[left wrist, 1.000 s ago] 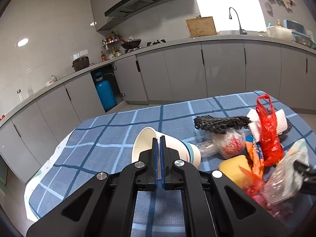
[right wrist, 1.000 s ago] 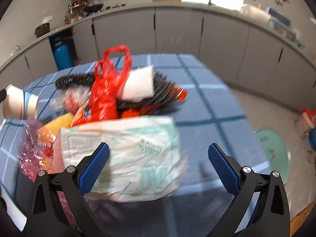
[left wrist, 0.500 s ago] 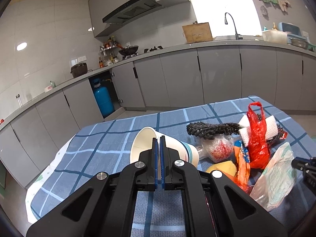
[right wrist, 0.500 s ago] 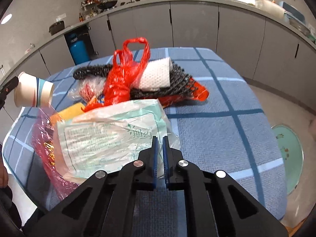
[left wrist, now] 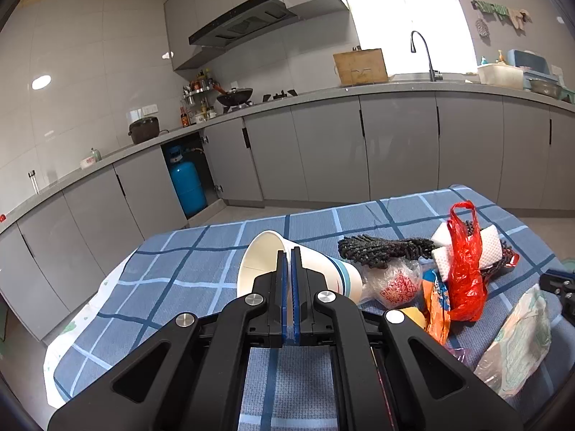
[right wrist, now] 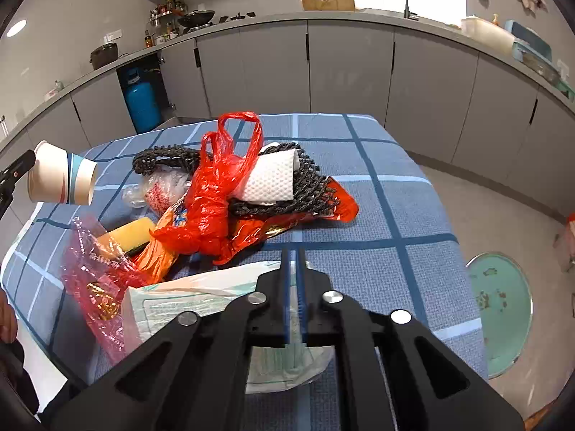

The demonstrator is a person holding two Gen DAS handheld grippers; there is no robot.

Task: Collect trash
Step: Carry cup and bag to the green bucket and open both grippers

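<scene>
Left gripper (left wrist: 289,269) jaws pinch the paper cup's (left wrist: 325,274) rim to lift it clear of the tabletop (right wrist: 381,215), while right gripper (right wrist: 294,276) jaws clamp the pale plastic wrapper (right wrist: 187,309), likely for binning.

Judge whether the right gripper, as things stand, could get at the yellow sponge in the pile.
Probably not yet. The right gripper is shut on the white-green plastic packet, and the yellow sponge lies partly under a pink bag and an orange wrapper.
</scene>
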